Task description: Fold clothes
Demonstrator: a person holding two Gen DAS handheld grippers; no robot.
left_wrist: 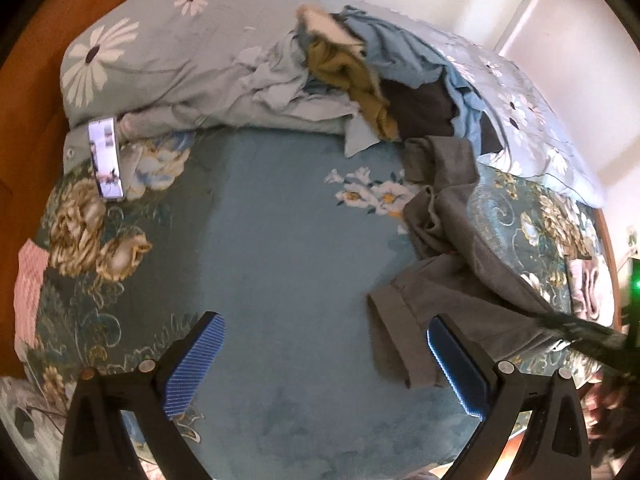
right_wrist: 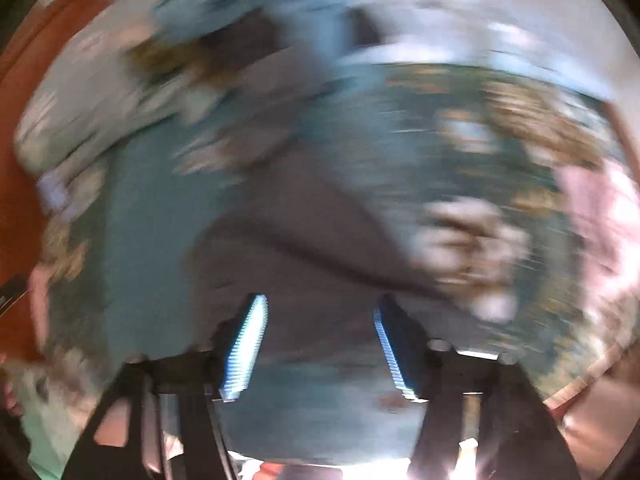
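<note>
Hovering over bare teal floral bedsheet (left_wrist: 280, 240), the left gripper (left_wrist: 324, 364) gapes, holding nothing. Rightward, the crumpled grey trousers (left_wrist: 452, 264) trail from the heap; dragging could topple it. No containers visible. The right gripper (right_wrist: 316, 344), blurred, looks parted above grey cloth.

left gripper (left_wrist: 326, 364): black frame, blue ribbed pads, round screws | right gripper (right_wrist: 318, 346): same, blurred

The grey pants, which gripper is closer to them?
Right. The right gripper is right over the grey pants, which fill the view between its fingers. The left gripper hangs beside them, over bare bedsheet.
</note>
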